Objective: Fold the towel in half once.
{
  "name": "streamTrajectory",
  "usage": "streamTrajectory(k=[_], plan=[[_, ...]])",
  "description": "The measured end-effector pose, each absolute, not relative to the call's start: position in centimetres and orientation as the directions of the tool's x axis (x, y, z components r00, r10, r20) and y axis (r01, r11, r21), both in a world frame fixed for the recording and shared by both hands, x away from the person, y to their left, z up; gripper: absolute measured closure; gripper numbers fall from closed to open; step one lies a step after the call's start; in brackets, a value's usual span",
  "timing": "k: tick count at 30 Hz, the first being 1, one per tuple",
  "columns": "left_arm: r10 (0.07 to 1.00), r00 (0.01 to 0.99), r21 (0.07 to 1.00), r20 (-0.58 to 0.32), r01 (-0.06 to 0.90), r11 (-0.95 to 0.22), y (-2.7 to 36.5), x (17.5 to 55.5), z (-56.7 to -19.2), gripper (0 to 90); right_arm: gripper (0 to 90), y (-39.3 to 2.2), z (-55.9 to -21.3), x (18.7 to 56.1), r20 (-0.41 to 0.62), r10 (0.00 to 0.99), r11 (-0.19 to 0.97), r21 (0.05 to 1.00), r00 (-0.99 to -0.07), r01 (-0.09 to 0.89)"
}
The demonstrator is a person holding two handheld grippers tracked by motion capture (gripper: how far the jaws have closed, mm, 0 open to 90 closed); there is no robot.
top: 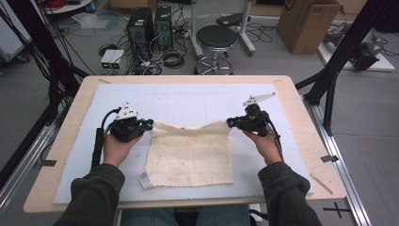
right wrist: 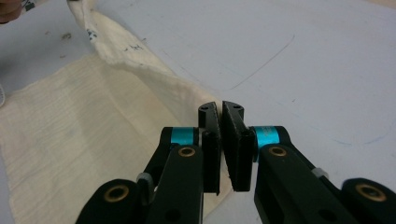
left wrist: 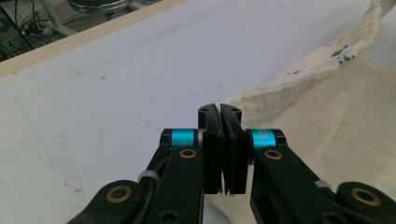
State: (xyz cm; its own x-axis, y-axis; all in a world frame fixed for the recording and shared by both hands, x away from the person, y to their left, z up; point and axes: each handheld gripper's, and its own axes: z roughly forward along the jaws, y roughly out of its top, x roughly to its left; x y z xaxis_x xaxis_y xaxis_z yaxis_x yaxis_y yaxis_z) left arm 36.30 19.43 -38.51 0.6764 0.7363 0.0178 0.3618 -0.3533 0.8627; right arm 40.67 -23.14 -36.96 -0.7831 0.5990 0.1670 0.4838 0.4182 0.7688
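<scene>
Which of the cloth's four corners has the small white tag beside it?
The near-left corner of the cream cloth, on the left hand's side: the tag sticks out there. The two far corners are pinched by the left gripper and right gripper; the near-right corner is bare.

cream cloth (top: 190, 153) between two grippers

— We see a cream cloth (top: 190, 153) with a fine woven grid, dark blue specks along its raised hem.
— And we see it lying on a pale blue-grey mat (top: 188, 101) over a light wooden table (top: 310, 122). Our black grippers carry turquoise bands and brass-coloured rivets.
</scene>
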Motion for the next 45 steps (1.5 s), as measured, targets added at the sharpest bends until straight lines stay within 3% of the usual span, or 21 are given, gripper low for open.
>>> streamTrajectory(k=[45], plan=[[0.640,0.765,0.858,0.074,0.278,-0.431,20.0,29.3,-41.6,87.1,85.7,-23.6,-40.2,34.6,0.159,0.550,0.471,0.752,-0.820,0.461]])
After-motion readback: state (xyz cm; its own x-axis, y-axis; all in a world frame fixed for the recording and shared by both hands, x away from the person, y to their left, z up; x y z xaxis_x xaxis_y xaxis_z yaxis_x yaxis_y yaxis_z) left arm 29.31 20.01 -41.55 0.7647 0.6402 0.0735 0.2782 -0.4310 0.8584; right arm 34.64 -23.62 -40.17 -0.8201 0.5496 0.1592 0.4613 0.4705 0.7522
